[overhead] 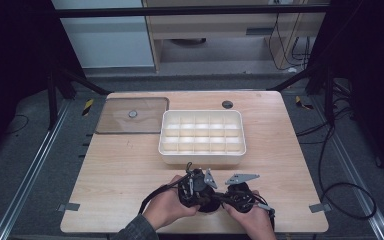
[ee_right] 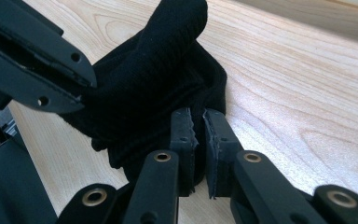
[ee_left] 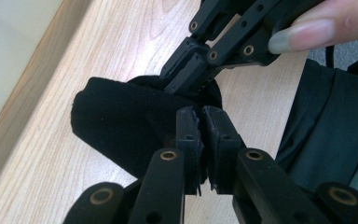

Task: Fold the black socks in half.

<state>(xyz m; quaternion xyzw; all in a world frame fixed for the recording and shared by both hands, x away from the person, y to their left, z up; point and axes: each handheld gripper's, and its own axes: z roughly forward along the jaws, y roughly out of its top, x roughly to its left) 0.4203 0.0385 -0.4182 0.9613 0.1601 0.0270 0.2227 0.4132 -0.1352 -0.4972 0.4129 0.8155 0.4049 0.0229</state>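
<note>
While both claws were clenched on the black sock (ee_left: 121, 121), the left claw (ee_left: 203, 112) at its 6 o'clock edge and the right claw (ee_right: 199, 114) at 12, the divided box (overhead: 201, 157) was seen across the surface (overhead: 115, 170) at 12 o'clock.

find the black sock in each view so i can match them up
High view: the black sock sits low at centre, near the table's front edge, between the two hands and mostly hidden by the grippers.
Left gripper view: centre left, a dark bundle on the wood.
Right gripper view: centre, rising towards the top.
Shared landmark: the light wooden table under the sock; both grippers pinch its cloth.
</note>
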